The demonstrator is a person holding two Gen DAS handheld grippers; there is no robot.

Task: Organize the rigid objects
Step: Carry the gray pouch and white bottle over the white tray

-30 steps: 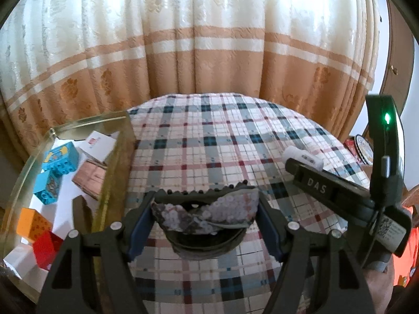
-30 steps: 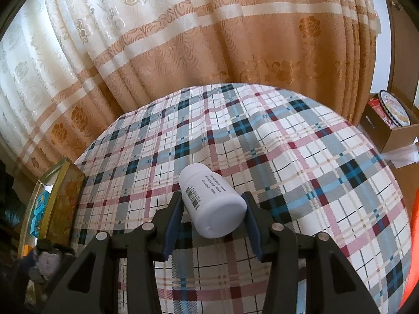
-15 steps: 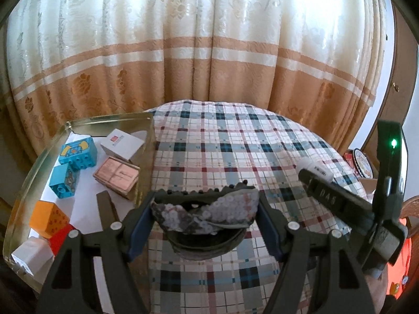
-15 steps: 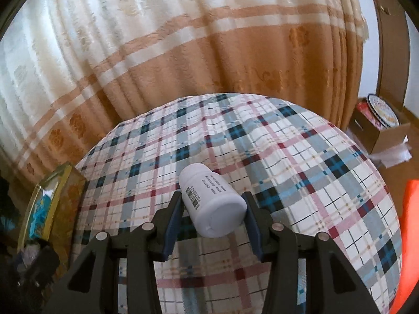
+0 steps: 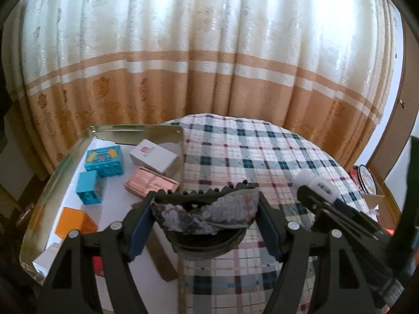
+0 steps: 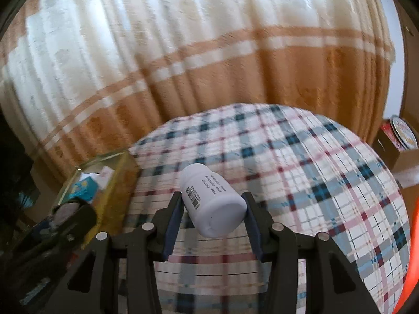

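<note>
Left wrist view, left gripper [image 5: 205, 218]: jaws spread wide, clamped on both ends of a sequined hair clip [image 5: 207, 217]; dark curved body of the clip sags below the fingers.
Clip position: held in the air above the near table edge, at the right wall of the tray [image 5: 65, 162].
Tray: gold-rimmed, white floor, at the left of the table.
Tray contents: two blue blocks [image 5: 104, 161] toward the back left, touching each other; white box [image 5: 153, 158] behind a pink box [image 5: 150, 184], both against the right wall; orange block [image 5: 76, 222] nearer; a red piece partly hidden by the gripper arm.
Tablecloth [image 5: 248, 151]: plaid in white, blue and red, covering a round table.
Right side of this view: right gripper [image 5: 318, 192] with the bottle [image 5: 315, 185], blurred.
Right wrist view, right gripper [image 6: 213, 210]: jaws partly closed, pads pressed on both sides of a white bottle [image 6: 212, 201].
Bottle position: lying on its side between the fingers, base toward the camera, barcode label up, clear of the cloth.
Left edge of this view: tray [image 6: 117, 180] with a blue block [image 6: 85, 188] inside; left gripper [image 6: 68, 214] in front of it, blurred.
Background: cream and tan curtain [image 6: 209, 52] behind the table.
</note>
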